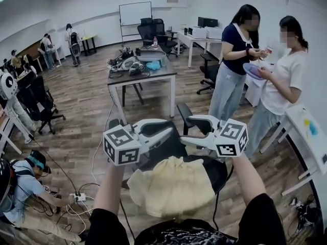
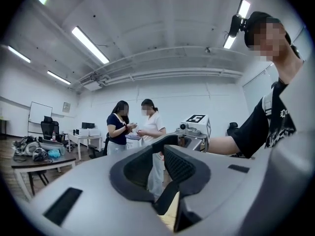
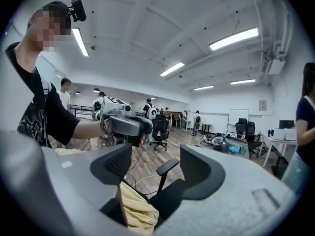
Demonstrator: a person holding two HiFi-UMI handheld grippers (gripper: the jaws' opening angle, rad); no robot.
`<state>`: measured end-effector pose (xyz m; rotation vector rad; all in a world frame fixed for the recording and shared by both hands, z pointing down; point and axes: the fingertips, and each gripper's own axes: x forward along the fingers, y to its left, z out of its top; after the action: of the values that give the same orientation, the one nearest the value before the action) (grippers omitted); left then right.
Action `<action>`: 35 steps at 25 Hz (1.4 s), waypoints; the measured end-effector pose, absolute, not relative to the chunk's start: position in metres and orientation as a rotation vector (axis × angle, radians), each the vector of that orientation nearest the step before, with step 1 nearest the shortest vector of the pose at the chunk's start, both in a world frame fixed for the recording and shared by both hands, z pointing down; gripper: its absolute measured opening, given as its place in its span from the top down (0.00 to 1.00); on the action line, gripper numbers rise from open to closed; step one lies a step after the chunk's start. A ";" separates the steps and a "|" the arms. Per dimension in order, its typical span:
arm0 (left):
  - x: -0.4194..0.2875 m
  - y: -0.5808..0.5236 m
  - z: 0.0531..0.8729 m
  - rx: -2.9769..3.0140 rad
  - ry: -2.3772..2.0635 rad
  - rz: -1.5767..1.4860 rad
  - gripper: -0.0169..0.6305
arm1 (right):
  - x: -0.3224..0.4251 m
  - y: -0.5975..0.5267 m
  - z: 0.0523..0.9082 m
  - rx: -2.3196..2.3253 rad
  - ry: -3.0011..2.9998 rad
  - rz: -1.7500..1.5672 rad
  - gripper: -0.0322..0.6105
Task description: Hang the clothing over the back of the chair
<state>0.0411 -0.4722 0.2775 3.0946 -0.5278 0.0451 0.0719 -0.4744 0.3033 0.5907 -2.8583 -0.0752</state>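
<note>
A pale yellow garment (image 1: 171, 185) lies draped over the back of a black office chair (image 1: 184, 111) right below me; it shows too in the right gripper view (image 3: 135, 210) and as a sliver in the left gripper view (image 2: 170, 215). Both grippers hover above the chair seat, tips facing each other and apart from the cloth. My left gripper (image 1: 170, 128) (image 2: 163, 154) has a narrow gap between its jaws and nothing in it. My right gripper (image 1: 186, 130) (image 3: 156, 156) stands wide open and empty, with the chair's armrest (image 3: 167, 167) seen through the gap.
Beyond the chair stands a table (image 1: 148, 78) loaded with gear. Two people (image 1: 235, 65) stand talking at the right, beside a white table (image 1: 311, 137). A person (image 1: 25, 182) crouches at lower left near floor cables and a power strip (image 1: 79, 197). More office chairs line the room.
</note>
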 end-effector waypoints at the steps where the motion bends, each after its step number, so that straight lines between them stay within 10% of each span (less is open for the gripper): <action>1: 0.038 -0.470 0.275 3.097 -0.538 0.041 0.85 | 0.070 -0.470 0.301 0.597 -2.857 -0.089 0.48; 35: -0.048 -0.283 0.252 3.141 -0.736 -0.126 0.88 | 0.029 -0.313 0.278 1.386 -2.748 -0.166 0.71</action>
<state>-0.0477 -0.2830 0.2516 3.1414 -0.7358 -0.1265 0.0291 -0.3134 0.2784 1.3858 -2.7479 -0.1657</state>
